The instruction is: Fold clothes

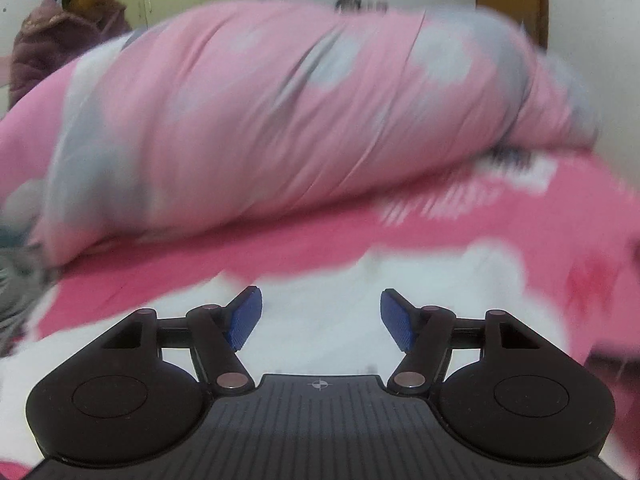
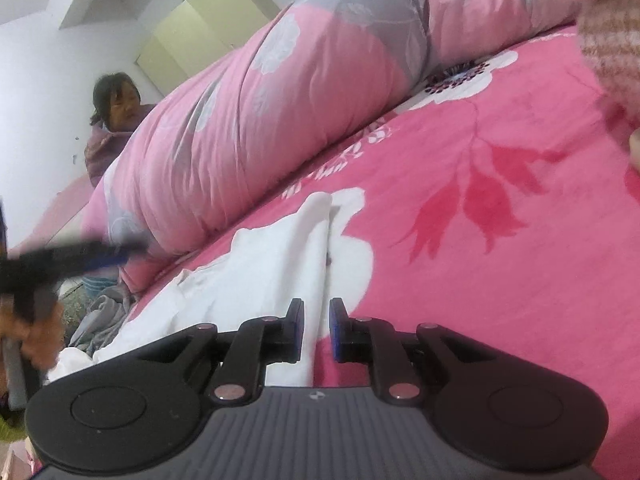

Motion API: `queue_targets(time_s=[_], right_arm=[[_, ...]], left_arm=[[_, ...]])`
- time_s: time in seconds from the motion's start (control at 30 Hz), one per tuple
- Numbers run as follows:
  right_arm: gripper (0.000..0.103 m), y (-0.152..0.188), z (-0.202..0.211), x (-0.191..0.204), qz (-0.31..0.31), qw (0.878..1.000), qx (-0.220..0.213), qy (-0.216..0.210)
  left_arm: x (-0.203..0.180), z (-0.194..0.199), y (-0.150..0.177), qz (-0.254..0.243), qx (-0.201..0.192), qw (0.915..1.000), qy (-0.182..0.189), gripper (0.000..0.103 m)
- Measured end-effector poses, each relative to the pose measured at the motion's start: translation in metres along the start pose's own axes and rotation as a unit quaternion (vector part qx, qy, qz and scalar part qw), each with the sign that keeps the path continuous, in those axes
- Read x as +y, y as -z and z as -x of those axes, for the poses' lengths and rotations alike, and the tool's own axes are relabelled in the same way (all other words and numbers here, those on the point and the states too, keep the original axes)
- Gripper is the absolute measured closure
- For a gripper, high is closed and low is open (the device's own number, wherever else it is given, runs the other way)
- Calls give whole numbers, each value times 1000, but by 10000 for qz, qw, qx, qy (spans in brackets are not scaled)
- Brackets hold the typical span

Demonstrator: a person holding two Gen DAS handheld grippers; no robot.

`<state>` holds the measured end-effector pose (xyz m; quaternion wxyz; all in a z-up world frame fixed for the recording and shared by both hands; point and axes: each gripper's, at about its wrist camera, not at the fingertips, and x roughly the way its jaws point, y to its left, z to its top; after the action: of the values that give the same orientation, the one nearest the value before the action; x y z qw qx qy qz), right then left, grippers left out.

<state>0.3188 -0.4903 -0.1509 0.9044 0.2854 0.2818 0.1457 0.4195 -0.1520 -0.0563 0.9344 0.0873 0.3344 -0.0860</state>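
White garment (image 2: 256, 276) under right claw (image 2: 317, 330)

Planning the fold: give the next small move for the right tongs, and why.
Probably ease the right tongs forward and shut them on the white garment. Their jaws stand slightly apart around its edge on the pink bedspread, gripping nothing yet.

One white garment (image 2: 256, 276) — one rolled quilt (image 1: 288, 112) — one grey cloth (image 2: 102, 320).
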Motion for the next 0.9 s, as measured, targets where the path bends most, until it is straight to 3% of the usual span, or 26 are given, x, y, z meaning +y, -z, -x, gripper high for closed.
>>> queue_targets(time_s=[0.07, 0.2, 0.3, 0.37, 0.6, 0.73, 0.9], right_arm=[[89, -1, -2, -1, 1, 10000, -25, -54], [89, -2, 4, 4, 53, 9990, -287, -342], [89, -2, 9, 10, 165, 9974, -449, -545], [89, -2, 8, 15, 275, 9974, -495, -452], [89, 2, 7, 50, 875, 9944, -592, 70], [89, 5, 9, 79, 1283, 9894, -605, 299], [89, 8, 11, 114, 1790, 9802, -618, 585]], left_arm=[[24, 1, 26, 132, 202, 9996, -133, 37], [64, 19, 59, 587, 176, 9978, -268, 37], [94, 34, 82, 936, 130, 9949, -361, 46], [114, 44, 97, 1168, 99, 9922, -423, 49], [192, 83, 134, 1936, -237, 9778, -766, 38], [242, 107, 147, 2347, -545, 9651, -1026, 38], [316, 104, 189, 3645, -498, 9242, -1023, 37]])
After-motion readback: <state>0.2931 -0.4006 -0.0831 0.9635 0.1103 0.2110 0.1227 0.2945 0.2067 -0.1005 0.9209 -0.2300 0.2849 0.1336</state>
